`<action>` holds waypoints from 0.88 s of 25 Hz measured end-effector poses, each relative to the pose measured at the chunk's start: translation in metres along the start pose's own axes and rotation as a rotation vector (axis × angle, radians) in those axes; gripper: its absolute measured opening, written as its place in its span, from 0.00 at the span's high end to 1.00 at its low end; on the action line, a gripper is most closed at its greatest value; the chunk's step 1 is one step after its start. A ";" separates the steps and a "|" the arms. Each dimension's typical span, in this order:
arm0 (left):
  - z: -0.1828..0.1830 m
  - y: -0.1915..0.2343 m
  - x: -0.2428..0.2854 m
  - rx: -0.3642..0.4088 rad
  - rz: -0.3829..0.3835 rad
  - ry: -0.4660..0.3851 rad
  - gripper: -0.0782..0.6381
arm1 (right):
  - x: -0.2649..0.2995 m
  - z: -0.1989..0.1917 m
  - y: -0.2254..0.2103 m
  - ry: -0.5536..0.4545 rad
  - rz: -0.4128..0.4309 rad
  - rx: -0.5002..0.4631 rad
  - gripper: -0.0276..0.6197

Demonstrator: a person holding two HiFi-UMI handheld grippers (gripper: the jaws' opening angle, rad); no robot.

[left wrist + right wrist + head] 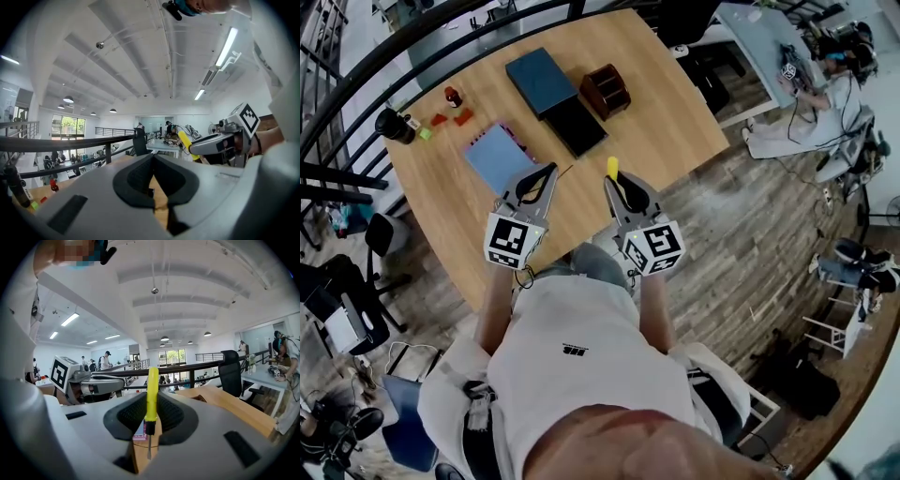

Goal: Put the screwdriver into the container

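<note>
Right hand-held gripper (619, 184) is clamped on the screwdriver (151, 394) above the near edge of the tabletop (675, 131). In the head view only its yellow handle end shows past the jaws. Left hand-held gripper (547, 174) is empty, jaws together. Brown container (605, 90) stands well apart, its interior indistinct.
</note>
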State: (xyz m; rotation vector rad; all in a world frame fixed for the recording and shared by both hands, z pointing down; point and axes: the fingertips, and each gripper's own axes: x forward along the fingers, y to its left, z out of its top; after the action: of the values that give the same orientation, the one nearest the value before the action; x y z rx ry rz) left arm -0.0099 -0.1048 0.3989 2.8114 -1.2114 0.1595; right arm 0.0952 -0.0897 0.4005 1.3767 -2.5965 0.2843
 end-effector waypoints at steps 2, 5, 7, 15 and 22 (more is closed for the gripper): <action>0.000 0.005 0.006 -0.005 0.002 -0.004 0.89 | 0.006 0.000 -0.003 0.003 0.001 0.000 0.86; -0.004 0.013 0.015 -0.006 0.011 -0.003 0.89 | 0.016 -0.001 -0.010 0.007 0.010 -0.001 0.86; -0.006 0.017 0.022 -0.006 0.020 -0.002 0.89 | 0.023 -0.002 -0.017 0.011 0.020 -0.003 0.87; -0.017 0.037 0.056 -0.016 0.075 0.023 0.89 | 0.060 -0.004 -0.047 0.039 0.088 -0.001 0.86; -0.033 0.057 0.079 -0.055 0.133 0.045 0.89 | 0.093 -0.011 -0.065 0.079 0.157 -0.005 0.87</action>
State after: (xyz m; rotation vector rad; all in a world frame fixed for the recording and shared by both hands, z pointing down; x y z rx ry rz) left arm 0.0000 -0.1969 0.4427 2.6658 -1.3712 0.1927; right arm 0.0986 -0.1964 0.4403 1.1377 -2.6417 0.3472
